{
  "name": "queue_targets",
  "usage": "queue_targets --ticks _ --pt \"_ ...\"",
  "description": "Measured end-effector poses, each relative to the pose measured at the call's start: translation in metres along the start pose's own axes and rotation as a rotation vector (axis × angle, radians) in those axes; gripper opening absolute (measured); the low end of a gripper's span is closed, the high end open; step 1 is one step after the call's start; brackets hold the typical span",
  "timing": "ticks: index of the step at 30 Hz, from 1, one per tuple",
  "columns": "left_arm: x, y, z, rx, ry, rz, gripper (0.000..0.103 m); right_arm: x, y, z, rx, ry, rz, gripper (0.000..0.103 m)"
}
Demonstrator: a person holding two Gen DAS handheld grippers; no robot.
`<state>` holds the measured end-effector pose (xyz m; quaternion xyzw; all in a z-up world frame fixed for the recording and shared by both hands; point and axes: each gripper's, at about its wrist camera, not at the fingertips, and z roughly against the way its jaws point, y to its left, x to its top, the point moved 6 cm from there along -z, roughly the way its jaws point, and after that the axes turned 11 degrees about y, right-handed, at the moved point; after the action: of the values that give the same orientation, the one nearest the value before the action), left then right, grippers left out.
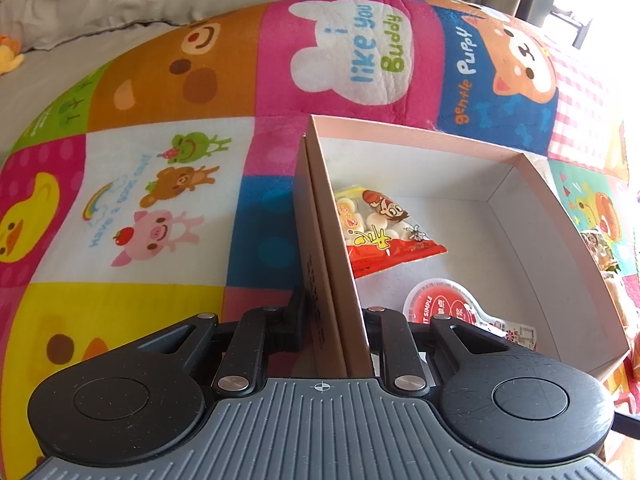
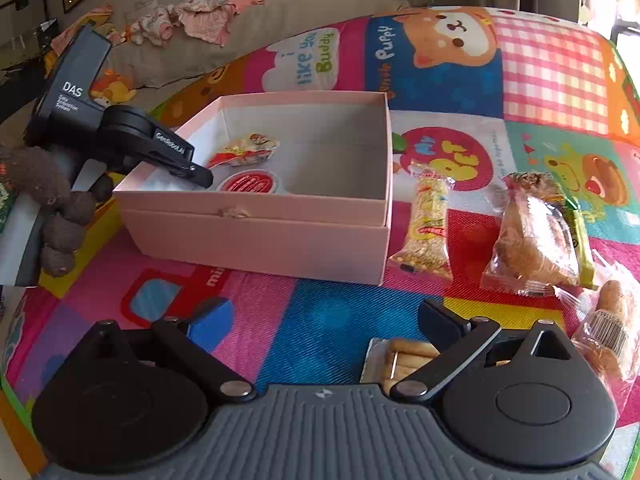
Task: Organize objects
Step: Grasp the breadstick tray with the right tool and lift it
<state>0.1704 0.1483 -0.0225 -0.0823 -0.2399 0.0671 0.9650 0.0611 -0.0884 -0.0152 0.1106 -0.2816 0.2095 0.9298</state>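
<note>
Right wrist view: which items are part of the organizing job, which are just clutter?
Job:
- pink cardboard box, its wall gripped by the left claw
- red-and-yellow snack packet and round red-lidded cup, already inside
- yellow cereal bar, clear-wrapped pastry, green bar, biscuit pack, bagged bread on the mat
- right claw, open, empty

Clutter:
- brown knitted toy
- pink clothes
</note>
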Motion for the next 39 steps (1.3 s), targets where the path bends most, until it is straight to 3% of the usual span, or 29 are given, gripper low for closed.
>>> queue_targets --ticks 5,10,16,19,25,28,29,31,34,37,39 --pt "-0.001 0.000 0.000 0.000 -0.002 0.000 0.021 -0.031 -0.001 0.014 -0.028 0.043 0.055 0.099" --pt "-0.001 0.000 0.000 -0.002 -0.001 -0.002 0.021 -0.061 -0.027 0.034 -0.091 0.083 -0.021 0.099" --pt "-0.001 0.000 0.000 -0.001 -0.001 0.001 0.021 -0.053 -0.052 0.088 -0.190 -0.094 -0.099 0.101" --pt "-0.001 0.000 0.000 -0.003 0.000 0.001 0.021 -0.052 -0.079 0.081 -0.263 -0.075 -0.200 0.103" --pt "0.000 0.000 0.000 -0.002 0.000 0.001 0.021 -0.070 -0.103 0.044 -0.222 0.033 -0.337 0.103" --pt "-0.001 -0.001 0.000 0.000 0.001 0.000 0.021 -0.067 -0.095 0.035 -0.202 0.018 -0.316 0.101" --pt "-0.001 -0.001 0.000 0.001 0.001 -0.001 0.021 -0.064 -0.093 0.032 -0.194 0.016 -0.308 0.094" --pt "-0.001 -0.001 0.000 0.001 0.001 -0.001 0.021 -0.054 -0.085 0.026 -0.203 0.010 -0.278 0.092" --pt "-0.001 -0.001 0.000 0.002 0.001 -0.001 0.021 -0.040 -0.071 0.020 -0.135 0.005 -0.245 0.082" --pt "-0.001 -0.001 0.000 0.002 0.001 -0.001 0.021 -0.034 -0.053 0.017 -0.064 0.001 -0.202 0.080" --pt "-0.001 -0.001 0.000 0.001 0.001 -0.002 0.021 -0.034 -0.044 0.017 -0.074 -0.004 -0.165 0.081"
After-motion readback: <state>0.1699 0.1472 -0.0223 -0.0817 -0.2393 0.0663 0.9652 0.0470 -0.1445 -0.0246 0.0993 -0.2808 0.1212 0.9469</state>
